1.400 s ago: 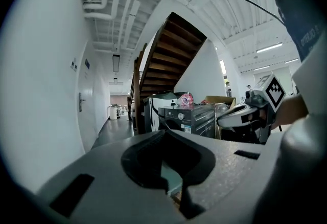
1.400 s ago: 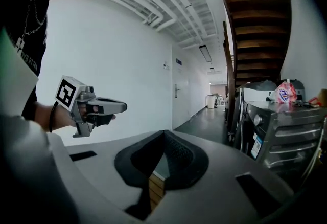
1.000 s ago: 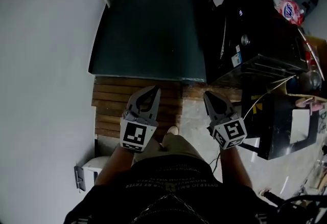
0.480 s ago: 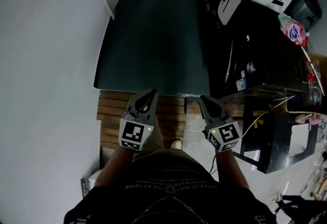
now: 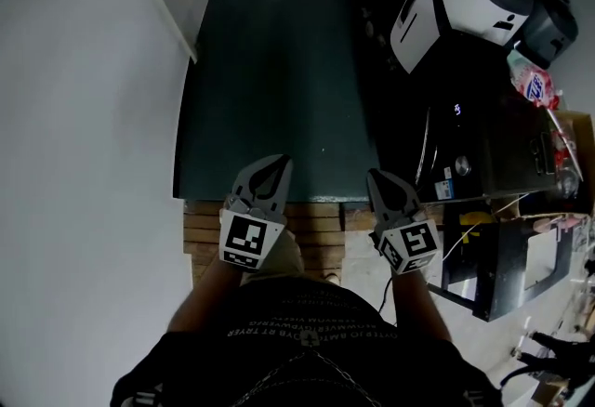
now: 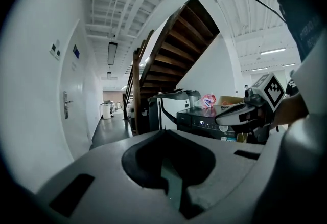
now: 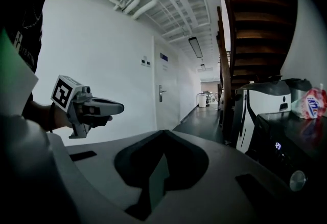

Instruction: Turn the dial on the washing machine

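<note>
Head view | left gripper [image 5: 277, 164]: fingers pressed together, empty | right gripper [image 5: 376, 178]: fingers pressed together, empty | both well apart from washing machine [image 5: 497, 150] dial [image 5: 462, 165]

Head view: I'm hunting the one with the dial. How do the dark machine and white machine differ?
The dark machine is black; the white machine has a white panel with dark trim. The dark machine shows a lit display and a round silver dial; the white machine shows no dial. The dark machine stands nearer the person than the white machine. Both stand to the person's right.
</note>
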Demonstrator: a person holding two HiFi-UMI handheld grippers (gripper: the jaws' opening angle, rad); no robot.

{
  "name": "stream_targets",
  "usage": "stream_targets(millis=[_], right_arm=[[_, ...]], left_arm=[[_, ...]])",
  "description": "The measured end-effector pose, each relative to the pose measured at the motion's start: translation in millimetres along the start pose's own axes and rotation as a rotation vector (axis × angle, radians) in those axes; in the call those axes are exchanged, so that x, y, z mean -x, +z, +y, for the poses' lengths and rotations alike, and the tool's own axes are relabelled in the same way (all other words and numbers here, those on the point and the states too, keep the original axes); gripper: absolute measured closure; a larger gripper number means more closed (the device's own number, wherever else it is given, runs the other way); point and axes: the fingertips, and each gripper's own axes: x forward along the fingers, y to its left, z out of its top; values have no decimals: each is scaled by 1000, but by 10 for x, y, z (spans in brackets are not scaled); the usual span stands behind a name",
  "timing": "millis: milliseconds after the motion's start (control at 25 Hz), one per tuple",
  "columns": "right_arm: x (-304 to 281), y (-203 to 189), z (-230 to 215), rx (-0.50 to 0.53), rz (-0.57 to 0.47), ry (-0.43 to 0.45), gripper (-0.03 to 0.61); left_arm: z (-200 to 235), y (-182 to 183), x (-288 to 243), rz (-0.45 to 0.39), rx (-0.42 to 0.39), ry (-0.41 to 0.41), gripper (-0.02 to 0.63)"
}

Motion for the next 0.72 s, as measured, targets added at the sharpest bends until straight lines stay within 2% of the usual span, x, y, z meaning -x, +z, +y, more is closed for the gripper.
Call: stream_targets(millis=[200, 360, 480, 720], right_arm=[[-468, 575, 201, -6, -5, -20, 581], [-526, 1010, 351, 6, -32, -39, 581], [-346, 1065, 238, 1, -19, -107, 581], [201, 881, -304, -58, 6, -291, 581]], left_arm=[[494, 402, -105, -2, -25, -72, 615], [627, 688, -223, -3, -30, -148, 615], [491, 823, -387, -21, -36, -222, 615], [-100, 1009, -764, -40, -58, -380, 615]])
